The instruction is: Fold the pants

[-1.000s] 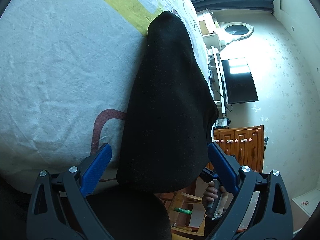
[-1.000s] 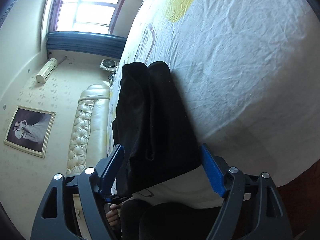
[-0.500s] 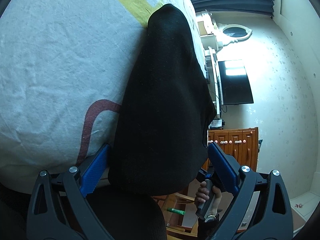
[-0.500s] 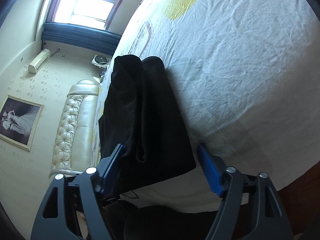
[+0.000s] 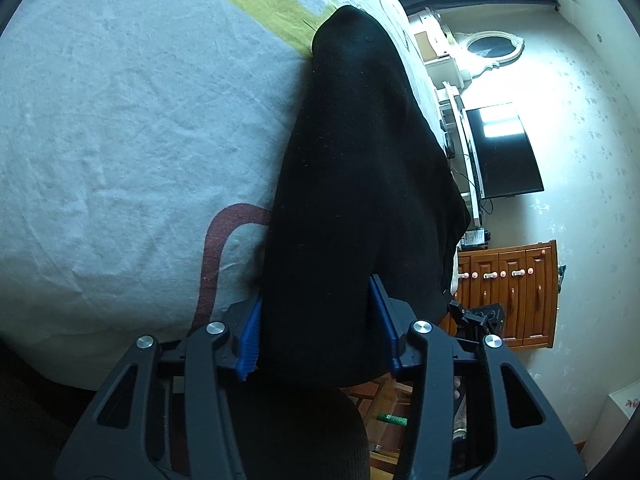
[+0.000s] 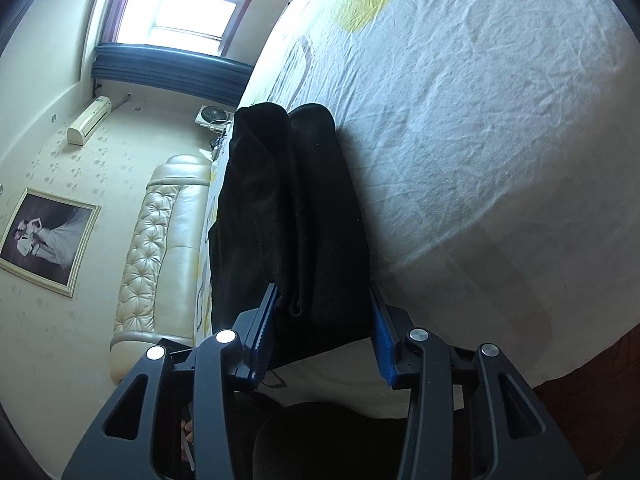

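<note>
Pants (image 5: 360,184) lie lengthwise-folded along the bed's (image 5: 120,120) edge, mid-frame. I've just been closing my left hand-held gripper (image 5: 316,332) and right hand-held gripper (image 6: 322,332); both clench the near end. Crosswise fold remains, I judge.

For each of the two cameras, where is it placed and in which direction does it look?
Left wrist: on the left gripper, looking down along its fingers over black pants on the bed toward a television; the other gripper shows.
Right wrist: on the right gripper, looking over the pants toward a window; fingertips show.
Shared: pants and bed; both grippers' jaws just closed around the cloth.
</note>
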`<state>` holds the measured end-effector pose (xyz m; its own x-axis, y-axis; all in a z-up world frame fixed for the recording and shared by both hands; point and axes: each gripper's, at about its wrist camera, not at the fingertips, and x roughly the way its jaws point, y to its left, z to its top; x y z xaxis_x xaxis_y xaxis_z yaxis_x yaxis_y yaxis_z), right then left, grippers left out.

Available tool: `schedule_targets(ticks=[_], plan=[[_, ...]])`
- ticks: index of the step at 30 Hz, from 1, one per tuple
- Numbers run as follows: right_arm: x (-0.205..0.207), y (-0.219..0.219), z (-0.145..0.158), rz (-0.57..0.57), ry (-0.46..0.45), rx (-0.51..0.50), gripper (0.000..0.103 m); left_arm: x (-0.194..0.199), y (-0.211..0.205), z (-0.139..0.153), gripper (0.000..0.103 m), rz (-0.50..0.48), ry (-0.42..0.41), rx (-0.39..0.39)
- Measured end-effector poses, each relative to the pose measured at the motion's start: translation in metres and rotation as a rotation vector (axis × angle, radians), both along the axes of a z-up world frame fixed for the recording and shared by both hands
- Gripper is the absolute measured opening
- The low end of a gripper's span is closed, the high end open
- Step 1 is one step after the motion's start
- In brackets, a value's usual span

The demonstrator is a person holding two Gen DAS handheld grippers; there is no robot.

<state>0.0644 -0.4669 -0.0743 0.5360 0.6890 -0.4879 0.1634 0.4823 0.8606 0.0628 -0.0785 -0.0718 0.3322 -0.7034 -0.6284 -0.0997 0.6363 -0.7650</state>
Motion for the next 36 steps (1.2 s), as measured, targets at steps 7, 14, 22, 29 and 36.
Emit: schedule_targets(ticks=[7,14,22,29,36], plan=[[-0.004,-0.003,-0.001,0.010,-0.014,-0.028,0.047,0.003,-0.002,0.000,0.047,-0.035,-0.027,0.020],[-0.007,-0.025,0.034,0.024,-0.083,-0.152,0.076,-0.007,0.023,0.032,0.087,-0.037,-0.175,0.006],[0.066,-0.013,0.031,0.091,-0.126,-0.162,0.081,0.072,0.021,0.030,0.097,-0.047,-0.163,0.064],[0.114,0.004,0.014,0.110,-0.127,-0.107,0.081,0.130,-0.010,0.015,0.097,-0.096,-0.163,0.098],[0.118,-0.003,0.005,0.113,-0.106,-0.061,0.055,0.165,-0.022,0.010,0.096,-0.109,-0.176,0.106]])
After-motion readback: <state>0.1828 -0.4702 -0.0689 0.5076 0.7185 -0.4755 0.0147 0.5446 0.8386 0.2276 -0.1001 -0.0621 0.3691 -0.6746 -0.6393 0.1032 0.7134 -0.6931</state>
